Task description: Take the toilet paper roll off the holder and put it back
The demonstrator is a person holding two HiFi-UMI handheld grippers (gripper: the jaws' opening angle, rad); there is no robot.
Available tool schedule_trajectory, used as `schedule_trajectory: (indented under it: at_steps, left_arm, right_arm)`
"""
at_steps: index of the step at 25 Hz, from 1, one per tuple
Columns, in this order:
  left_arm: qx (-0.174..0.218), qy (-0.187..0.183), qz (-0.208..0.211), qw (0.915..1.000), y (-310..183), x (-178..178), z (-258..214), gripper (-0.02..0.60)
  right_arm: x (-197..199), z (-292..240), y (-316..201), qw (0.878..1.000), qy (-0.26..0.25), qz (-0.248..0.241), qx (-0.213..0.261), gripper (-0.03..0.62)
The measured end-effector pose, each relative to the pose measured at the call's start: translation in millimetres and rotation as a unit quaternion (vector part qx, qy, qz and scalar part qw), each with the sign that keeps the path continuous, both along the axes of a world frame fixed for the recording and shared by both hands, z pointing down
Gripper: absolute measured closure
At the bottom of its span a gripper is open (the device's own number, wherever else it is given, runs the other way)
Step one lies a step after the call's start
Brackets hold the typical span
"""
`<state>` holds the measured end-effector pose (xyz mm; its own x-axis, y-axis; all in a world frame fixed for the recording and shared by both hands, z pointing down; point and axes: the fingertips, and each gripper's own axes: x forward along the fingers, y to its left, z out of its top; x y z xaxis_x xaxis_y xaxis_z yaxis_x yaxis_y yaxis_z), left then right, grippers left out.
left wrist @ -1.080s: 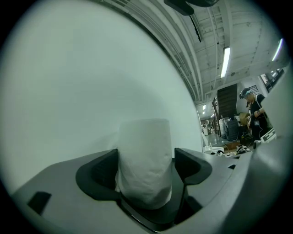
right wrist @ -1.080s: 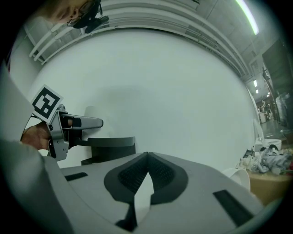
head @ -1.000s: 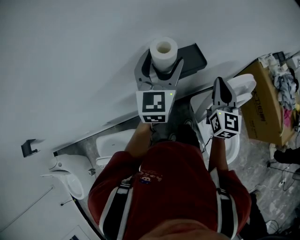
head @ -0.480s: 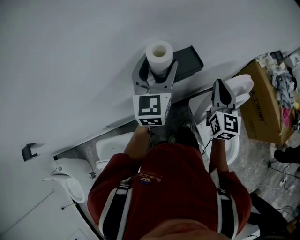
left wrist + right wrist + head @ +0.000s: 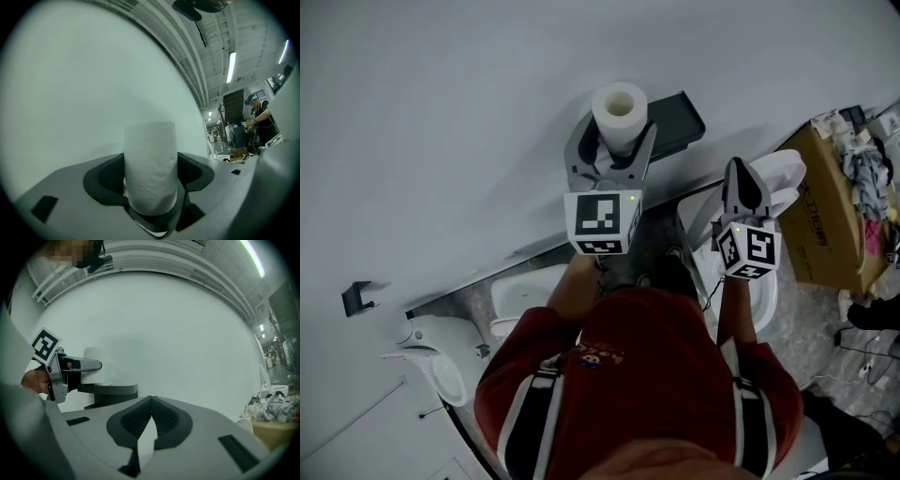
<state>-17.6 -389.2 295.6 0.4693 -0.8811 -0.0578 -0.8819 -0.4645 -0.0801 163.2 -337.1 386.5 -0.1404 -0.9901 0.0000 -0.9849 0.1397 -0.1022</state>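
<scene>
Left claw (image 5: 620, 125) points level at the white wall (image 5: 441, 112). Its jaws have just been closing and now press from both sides on the toilet paper roll (image 5: 620, 103). The roll stands upright between the pads, hollow core facing up, close to the wall. It sits at the left end of the dark grey holder (image 5: 680, 120) fixed there; whether roll and holder touch cannot be told. The person's red top (image 5: 647, 356) fills the lower middle of the head view. To the right, the right claw (image 5: 742, 167) also points level, its jaws closed tip to tip with nothing between them, above a white toilet (image 5: 789, 171). Farther right, a cardboard box (image 5: 830, 202) stands on the floor.
</scene>
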Motion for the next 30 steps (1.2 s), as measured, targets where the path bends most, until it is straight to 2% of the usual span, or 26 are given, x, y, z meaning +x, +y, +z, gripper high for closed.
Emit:
schedule_trajectory:
  at_steps: [17,21,25,30]
  left_arm:
    - [0.052,0.011,-0.019,0.9984,41,-30,-46,0.225]
    - [0.051,0.012,-0.029,0.9982,48,-37,-47,0.225]
    - [0.046,0.014,-0.043,0.9979,62,-60,-39,0.225]
    - [0.021,0.013,-0.063,0.9977,67,-76,-18,0.225]
  right_arm:
    - [-11,-8,16,1.000,-0.001,-0.009,0.012,0.585]
    - [-16,-9,13,1.000,0.000,-0.020,0.011,0.585]
    - [-34,-9,18,0.999,0.001,-0.030,0.012,0.585]
    - [-44,-7,18,0.999,0.003,-0.042,0.011,0.585]
